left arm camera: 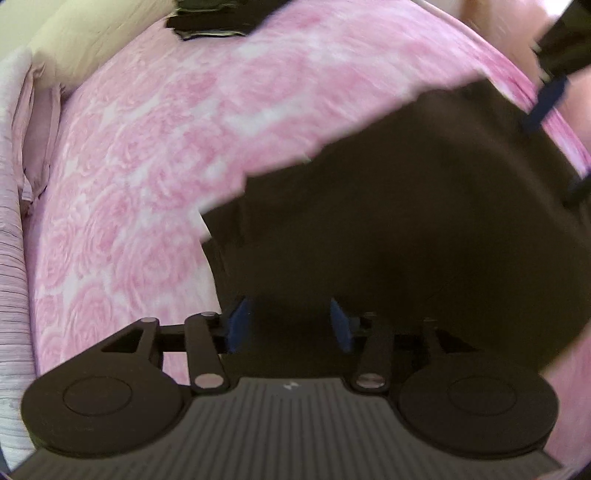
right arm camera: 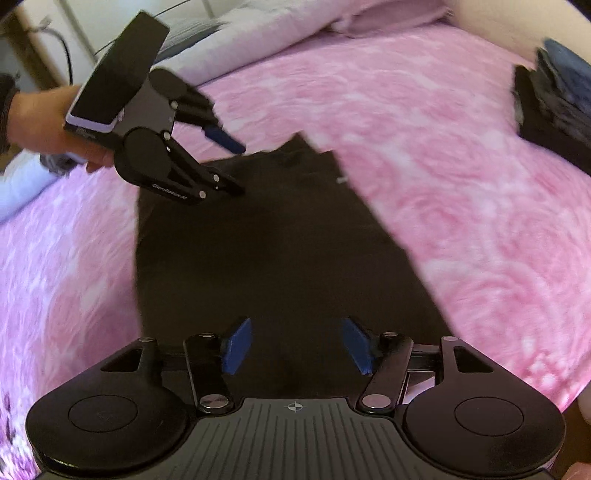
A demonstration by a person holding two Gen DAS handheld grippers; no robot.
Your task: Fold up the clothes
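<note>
Garment position: the dark garment (right arm camera: pixel 280 240) lies flat on the pink bed cover (right arm camera: pixel 443 166), roughly at the middle of the bed, directly below both tools.

Finger state: the left gripper (left arm camera: pixel 291 321) has its blue fingers (left arm camera: pixel 240 321) parted with no cloth between them; it is released. The right gripper (right arm camera: pixel 295 345) likewise shows its fingers (right arm camera: pixel 236 345) spread wide and clear of the fabric. Neither tool is grasping anything. Both hang above the near part of the garment. In the right wrist view a hand (right arm camera: pixel 40 122) carries the left gripper over the garment's far left corner.

Progress: the garment appears as a narrow panel with fairly straight sides, which suggests at least one fold is in place; motion blur prevents confirming the layers. A stack of dark folded clothes (right arm camera: pixel 554 107) sits at the far right edge of the bed, apparently finished. Remaining work is judged to be a further fold of this piece and its transfer to the stack.

Orientation: the long axis runs from the near edge, under the grippers, away toward the pillows (right arm camera: pixel 280 33). The far end tapers to an uneven corner.
</note>
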